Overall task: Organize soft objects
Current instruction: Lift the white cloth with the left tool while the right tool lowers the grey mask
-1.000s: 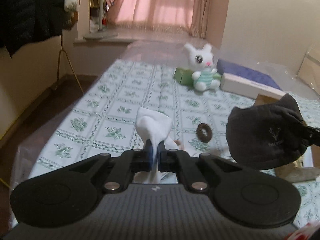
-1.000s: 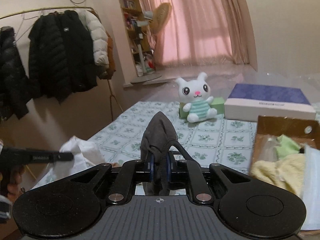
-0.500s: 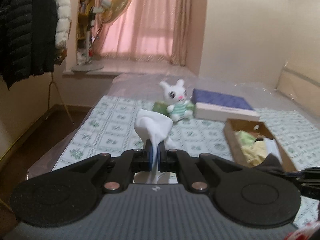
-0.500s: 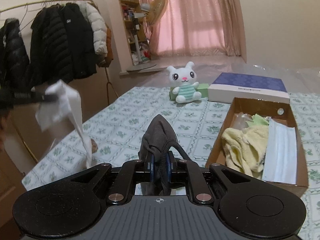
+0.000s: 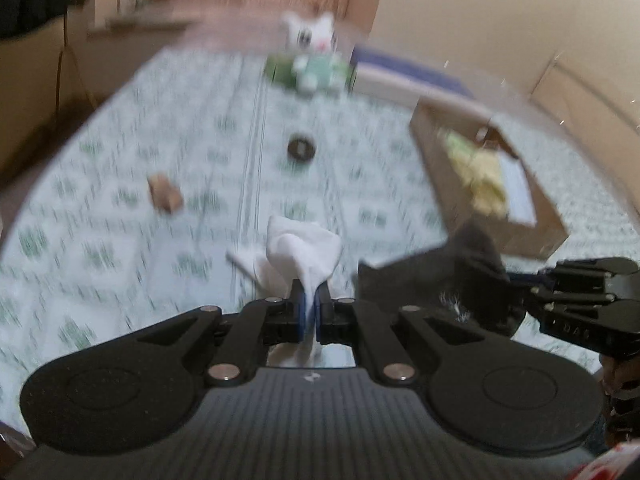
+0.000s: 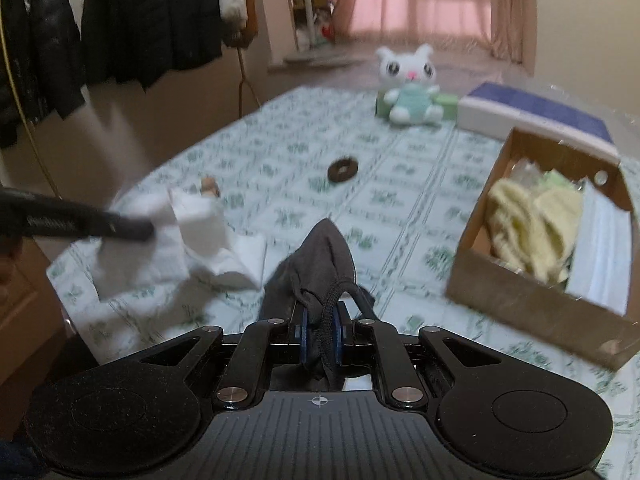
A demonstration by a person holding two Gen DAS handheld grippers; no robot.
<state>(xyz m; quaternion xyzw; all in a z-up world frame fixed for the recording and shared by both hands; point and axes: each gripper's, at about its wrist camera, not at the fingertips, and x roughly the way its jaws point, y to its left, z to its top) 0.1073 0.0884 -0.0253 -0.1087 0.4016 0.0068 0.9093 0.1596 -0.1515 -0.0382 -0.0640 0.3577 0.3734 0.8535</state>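
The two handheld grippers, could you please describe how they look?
Both the left gripper and the right gripper are matte black, with ribbed bodies, round side discs, silver pivot screws and blue finger pads. The right body carries a small white crosshair mark.

white cloth (image 6: 168, 248) lowered, dark pouch (image 6: 324, 256) lower

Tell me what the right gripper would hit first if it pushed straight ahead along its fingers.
The right gripper, shut on the dark pouch, points down over bare tablecloth. It would probably meet the cloth first, short of the brown ring; the cardboard box lies off to its right. Depth is uncertain.
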